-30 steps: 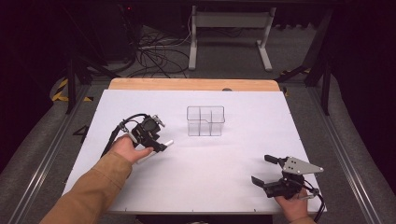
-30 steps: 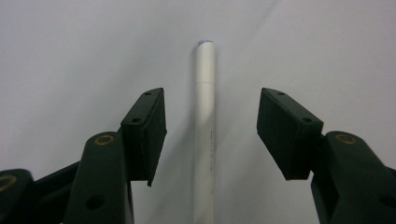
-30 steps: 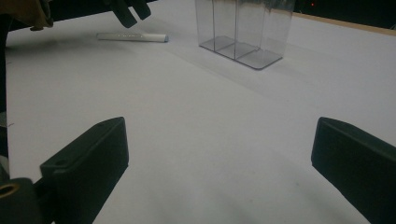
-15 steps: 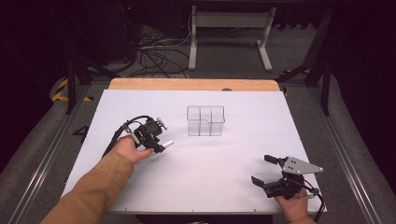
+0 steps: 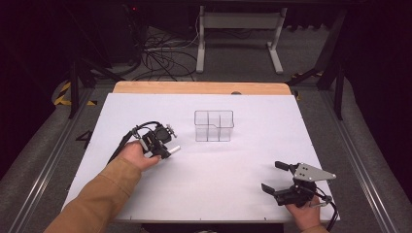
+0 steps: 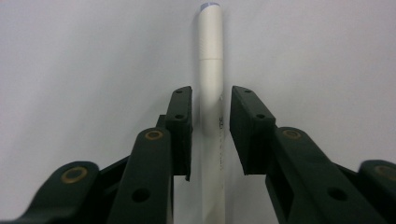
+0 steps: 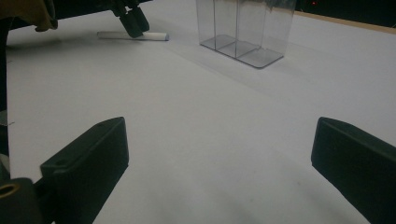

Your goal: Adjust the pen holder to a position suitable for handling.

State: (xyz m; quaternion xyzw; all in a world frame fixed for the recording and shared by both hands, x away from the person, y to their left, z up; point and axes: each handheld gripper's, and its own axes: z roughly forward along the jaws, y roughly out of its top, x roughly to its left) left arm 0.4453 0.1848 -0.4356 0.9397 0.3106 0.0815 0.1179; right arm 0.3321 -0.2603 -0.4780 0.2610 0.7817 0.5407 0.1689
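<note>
Left gripper view: left hand-held gripper (image 6: 210,133), jaws apart astride white pen (image 6: 211,84) lying on surface (image 6: 70,56). Likely light, stiff, slippery; grip mid-barrel. Right hand-held gripper (image 5: 278,177) wide apart, empty.

Only the clear divided box (image 5: 214,126) interrupts the bare white table (image 5: 233,170)

Nothing can be read: the white marker (image 6: 211,84) lying between the left gripper's jaws bears small dark print, too blurred to make out.
</note>
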